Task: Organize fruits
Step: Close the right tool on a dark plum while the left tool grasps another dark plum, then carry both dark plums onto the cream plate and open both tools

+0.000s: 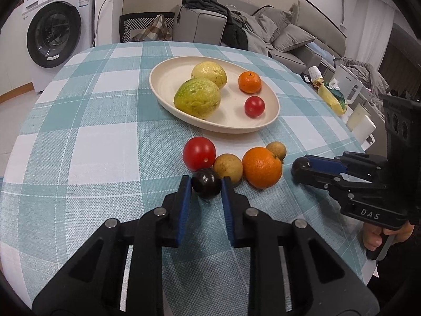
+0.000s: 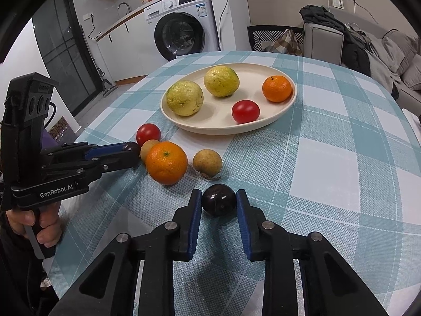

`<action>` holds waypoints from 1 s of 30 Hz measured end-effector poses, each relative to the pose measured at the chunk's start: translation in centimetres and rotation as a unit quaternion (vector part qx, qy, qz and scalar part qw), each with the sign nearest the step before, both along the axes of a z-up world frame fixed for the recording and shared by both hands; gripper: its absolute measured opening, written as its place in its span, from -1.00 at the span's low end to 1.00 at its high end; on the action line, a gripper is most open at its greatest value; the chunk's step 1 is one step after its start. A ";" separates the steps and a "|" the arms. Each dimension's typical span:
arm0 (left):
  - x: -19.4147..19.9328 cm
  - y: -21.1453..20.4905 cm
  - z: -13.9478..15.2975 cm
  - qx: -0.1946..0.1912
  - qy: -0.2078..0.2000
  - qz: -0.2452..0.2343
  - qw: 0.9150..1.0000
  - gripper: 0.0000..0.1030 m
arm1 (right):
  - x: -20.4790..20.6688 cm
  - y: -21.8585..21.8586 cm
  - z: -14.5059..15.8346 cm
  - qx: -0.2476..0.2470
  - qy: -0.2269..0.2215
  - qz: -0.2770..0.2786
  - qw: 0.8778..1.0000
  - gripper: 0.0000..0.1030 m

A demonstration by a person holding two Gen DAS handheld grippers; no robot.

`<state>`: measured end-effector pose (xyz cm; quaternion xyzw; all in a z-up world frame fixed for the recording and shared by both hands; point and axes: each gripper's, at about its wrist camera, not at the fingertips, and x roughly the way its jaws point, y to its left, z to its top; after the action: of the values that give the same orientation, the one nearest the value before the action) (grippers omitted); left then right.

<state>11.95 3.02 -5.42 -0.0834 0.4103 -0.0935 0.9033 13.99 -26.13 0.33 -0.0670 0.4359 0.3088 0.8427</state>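
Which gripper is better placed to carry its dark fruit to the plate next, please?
Right, probably: the right gripper grips the lone dark fruit, with bare cloth up to the plate. The left gripper has the crowded dark fruit against the tomato and brown fruit.

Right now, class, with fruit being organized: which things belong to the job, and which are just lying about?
Job: plate, two dark plums in the left gripper and right gripper, orange, tomato, two longans.
Lying about: washing machine, sofa cushions, kettle.
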 end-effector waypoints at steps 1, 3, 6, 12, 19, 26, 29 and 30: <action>0.0 0.0 0.1 0.001 -0.002 0.000 1.000 -0.60 | 0.0 0.0 0.1 0.001 -0.002 -0.001 1.000 -0.48; -0.2 0.1 0.4 0.000 -0.008 0.000 1.000 -0.60 | -0.1 -0.2 0.4 0.005 -0.008 -0.002 1.000 -0.48; -0.6 0.4 1.1 -0.010 -0.023 0.001 1.000 -0.60 | -0.1 -0.5 1.0 0.018 -0.018 -0.009 1.000 -0.48; -1.5 0.7 2.9 -0.020 -0.061 0.006 0.998 -0.60 | -0.2 -1.3 2.2 0.047 -0.049 -0.024 0.997 -0.48; -1.8 0.6 4.3 -0.008 -0.081 0.014 0.997 -0.60 | 0.0 -1.4 3.0 0.067 -0.059 -0.029 0.996 -0.48; -0.5 -0.6 4.4 0.003 -0.081 0.008 0.997 -0.60 | 0.2 -1.0 3.9 0.073 -0.065 -0.029 0.995 -0.48; 0.5 -1.1 4.2 0.004 -0.077 0.005 0.997 -0.60 | 0.3 -0.5 4.5 0.071 -0.069 -0.025 0.995 -0.48; 0.9 -1.3 4.2 0.004 -0.077 0.005 0.997 -0.60 | 0.4 -0.3 4.6 0.071 -0.070 -0.024 0.995 -0.48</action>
<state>12.86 1.75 -1.25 -0.0744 0.3396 -0.0936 0.9329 14.44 -26.45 4.96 -0.0182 0.3546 0.3128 0.8810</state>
